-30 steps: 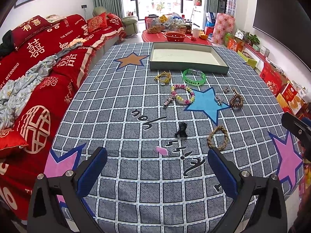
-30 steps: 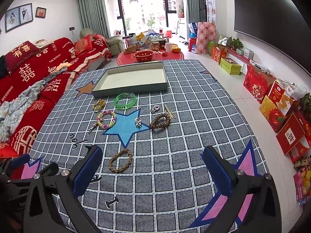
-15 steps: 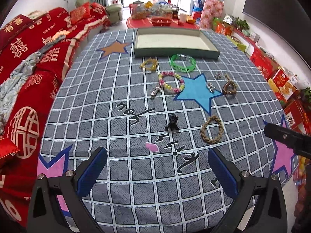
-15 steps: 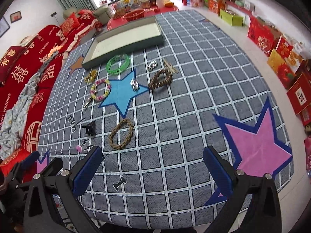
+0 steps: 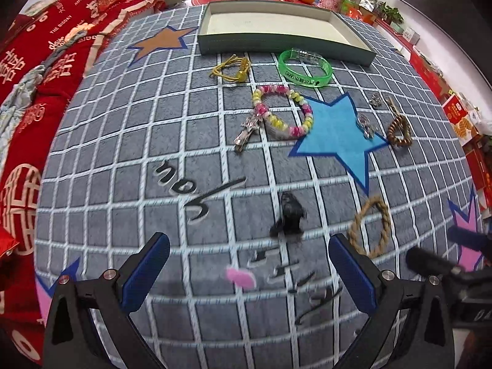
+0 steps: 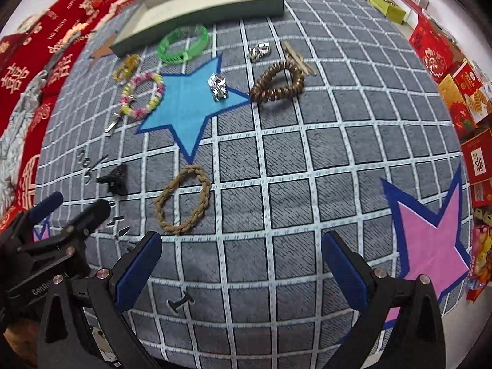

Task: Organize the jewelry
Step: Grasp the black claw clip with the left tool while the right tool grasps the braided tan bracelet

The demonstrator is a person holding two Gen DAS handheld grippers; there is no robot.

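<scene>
Jewelry lies scattered on a grey checked cloth. A grey shallow tray (image 5: 286, 41) (image 6: 196, 7) stands empty at the far side. In front of it lie a green bangle (image 5: 305, 67) (image 6: 183, 44), a yellow cord piece (image 5: 232, 69), a pastel bead bracelet (image 5: 284, 115) (image 6: 143, 95), a silver clip (image 5: 247, 130), silver charms (image 6: 218, 87), a brown bead bracelet (image 6: 276, 84) and a braided rope bracelet (image 5: 370, 226) (image 6: 183, 200). A black clip (image 5: 289, 215) (image 6: 115, 180) lies just ahead of my open left gripper (image 5: 249, 272). My right gripper (image 6: 241, 269) hangs open and empty, nearest the rope bracelet.
A small pink piece (image 5: 240, 276) lies between the left fingers. A red-covered sofa (image 5: 40, 70) runs along the left. Red gift boxes (image 6: 461, 92) crowd the floor on the right. The cloth's near edge lies just below both grippers.
Both grippers have moved forward and lower over the cloth, so the jewelry looks larger and closer. The black clip now lies just ahead of the left fingers. Both stay open.
</scene>
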